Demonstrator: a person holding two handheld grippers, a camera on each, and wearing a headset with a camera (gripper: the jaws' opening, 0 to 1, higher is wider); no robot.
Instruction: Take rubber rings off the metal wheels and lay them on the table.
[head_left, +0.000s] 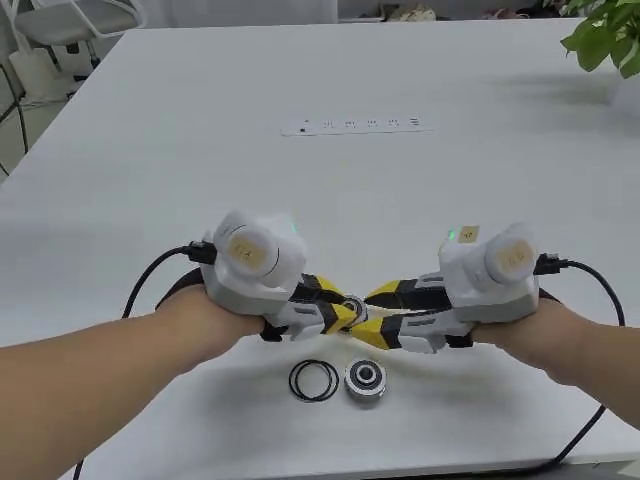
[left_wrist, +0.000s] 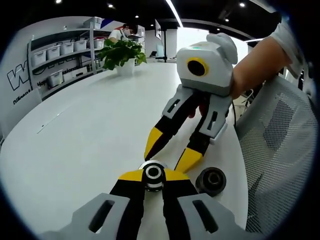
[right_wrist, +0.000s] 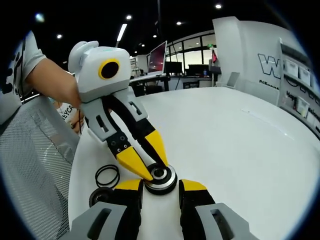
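Note:
A small metal wheel (head_left: 352, 307) with a black rubber ring hangs above the table's front edge, and my left gripper (head_left: 342, 313) is shut on it. In the left gripper view the wheel (left_wrist: 153, 173) sits between my yellow tips. My right gripper (head_left: 368, 322) comes in from the other side, open, its tips (right_wrist: 160, 186) flanking the same wheel (right_wrist: 160, 179). On the table below lie loose black rubber rings (head_left: 314, 380) and a bare metal wheel (head_left: 365, 380).
A white power strip (head_left: 357, 126) lies mid-table. A potted plant (head_left: 608, 40) stands at the far right corner, and a chair (head_left: 70, 20) at the far left. A mesh chair back (left_wrist: 285, 150) is close behind the table's front edge.

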